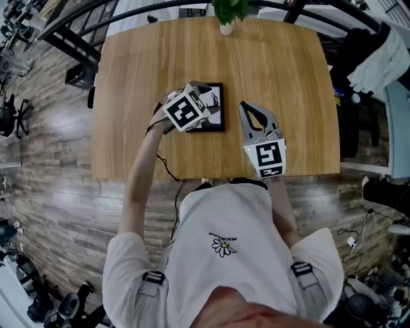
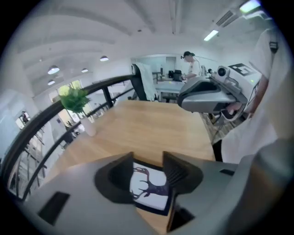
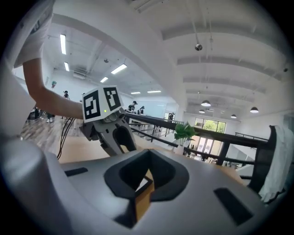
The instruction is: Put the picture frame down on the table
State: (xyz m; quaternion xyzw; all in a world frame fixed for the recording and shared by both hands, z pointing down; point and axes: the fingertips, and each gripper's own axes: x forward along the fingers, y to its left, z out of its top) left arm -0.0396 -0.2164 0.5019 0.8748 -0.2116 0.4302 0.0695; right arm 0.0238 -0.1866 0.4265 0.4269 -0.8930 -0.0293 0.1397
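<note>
The picture frame (image 1: 214,112) lies flat on the wooden table (image 1: 269,64); it is black-edged, with a dark antlered-deer print on white. My left gripper (image 1: 204,102) hovers over its left part, cube uppermost. In the left gripper view the jaws stand apart and the picture frame (image 2: 149,186) shows in the gap, flat beneath them, its sides hidden behind the jaws. My right gripper (image 1: 251,110) rests just right of the frame, shut on nothing. In the right gripper view a corner of the frame (image 3: 143,181) peeps through the jaw opening.
A green plant in a white vase (image 1: 225,16) stands at the table's far edge. Black railings (image 1: 83,25) run beyond the far edge. Clothing hangs over a chair (image 1: 378,57) at the right. The person stands at the near edge.
</note>
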